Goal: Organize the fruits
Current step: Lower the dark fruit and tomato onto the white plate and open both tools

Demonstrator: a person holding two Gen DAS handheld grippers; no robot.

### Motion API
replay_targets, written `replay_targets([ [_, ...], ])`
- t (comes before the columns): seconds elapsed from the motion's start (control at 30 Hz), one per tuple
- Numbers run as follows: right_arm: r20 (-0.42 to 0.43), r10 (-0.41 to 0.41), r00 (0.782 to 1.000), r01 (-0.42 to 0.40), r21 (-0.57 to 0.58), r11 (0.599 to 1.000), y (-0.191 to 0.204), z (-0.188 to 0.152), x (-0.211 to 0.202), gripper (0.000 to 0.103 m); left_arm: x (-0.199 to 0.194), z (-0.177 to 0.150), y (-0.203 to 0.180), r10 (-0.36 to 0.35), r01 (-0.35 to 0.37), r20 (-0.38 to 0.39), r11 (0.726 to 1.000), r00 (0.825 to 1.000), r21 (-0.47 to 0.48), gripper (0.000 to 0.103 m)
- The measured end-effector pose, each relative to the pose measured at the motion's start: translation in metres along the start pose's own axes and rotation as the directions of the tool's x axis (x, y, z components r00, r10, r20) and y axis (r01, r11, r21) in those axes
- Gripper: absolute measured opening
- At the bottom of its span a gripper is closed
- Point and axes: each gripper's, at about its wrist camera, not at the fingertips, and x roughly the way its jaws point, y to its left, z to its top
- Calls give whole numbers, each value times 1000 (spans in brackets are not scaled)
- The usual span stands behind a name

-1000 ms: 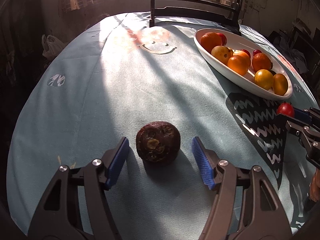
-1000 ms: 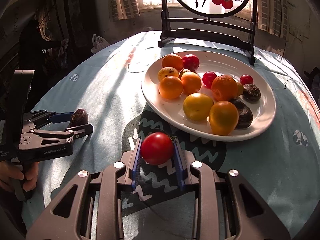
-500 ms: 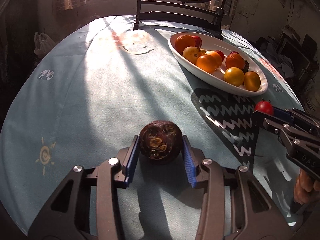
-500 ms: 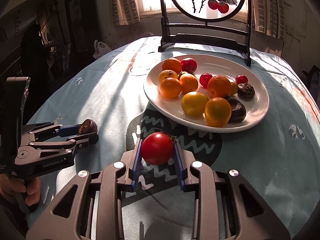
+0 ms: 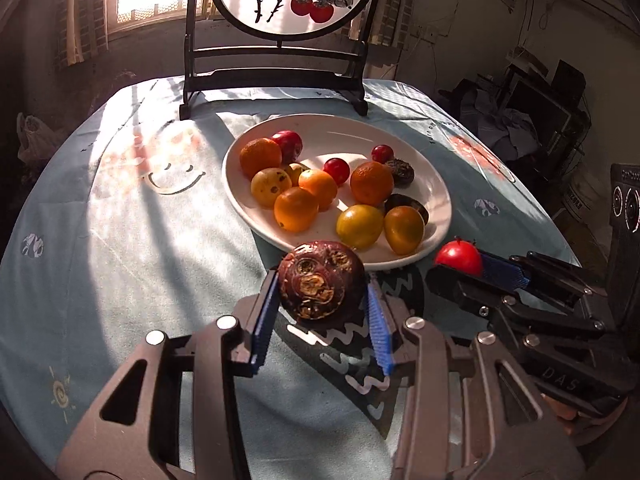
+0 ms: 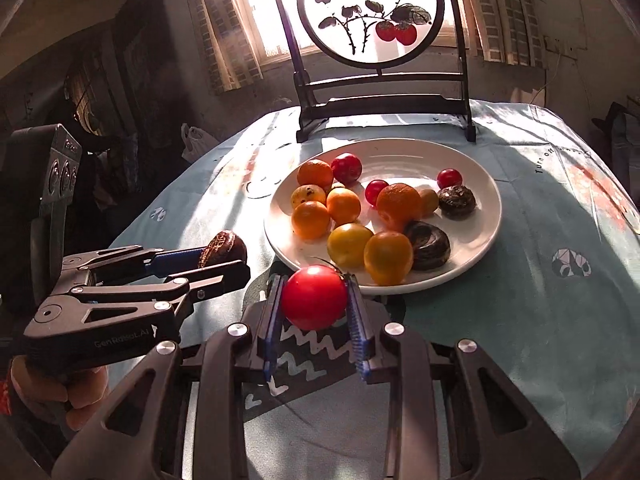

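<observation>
Two fruits held up near a filled white plate

A dark purple, wrinkled round fruit [image 5: 321, 282] with tan scabby patches sits pinched between blue pads, raised off the cloth just short of the near rim of the round white plate [image 5: 436, 184]. A smooth, glossy red tomato [image 6: 314, 297] with a thin dark stem is likewise clamped between blue pads, beside the purple fruit and just before the same rim. On the plate lie several orange citrus fruits [image 5: 371, 182], yellow round fruits [image 5: 359, 226], small red fruits [image 5: 336, 171] and dark wrinkled fruits [image 6: 456, 201], clustered and mostly touching.
</observation>
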Motion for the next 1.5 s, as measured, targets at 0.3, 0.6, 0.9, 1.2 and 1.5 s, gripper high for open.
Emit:
replay_targets([
  [0.3, 77, -100, 992, 97, 34, 995, -37, 44, 3, 30, 69, 87, -9, 5, -5, -6, 1000, 1000, 13, 42],
  [0.6, 90, -138, 986, 134, 50, 990, -57, 62, 21, 30, 115, 120, -7, 116, -116, -24, 993, 993, 3, 72],
  [0.9, 94, -153, 984, 152, 22, 988, -59, 82, 50, 30, 62, 114, 14, 246, -244, 64, 969, 967, -43, 94],
  [1.2, 66, -133, 989, 131, 23, 991, -56, 93, 75, 31, 31, 103, 30, 237, -228, 76, 968, 969, -108, 95],
  [1.5, 96, -100, 990, 98, 29, 995, -42, 88, 35, 57, -1, 92, 20, 221, -210, 115, 972, 968, -102, 98],
])
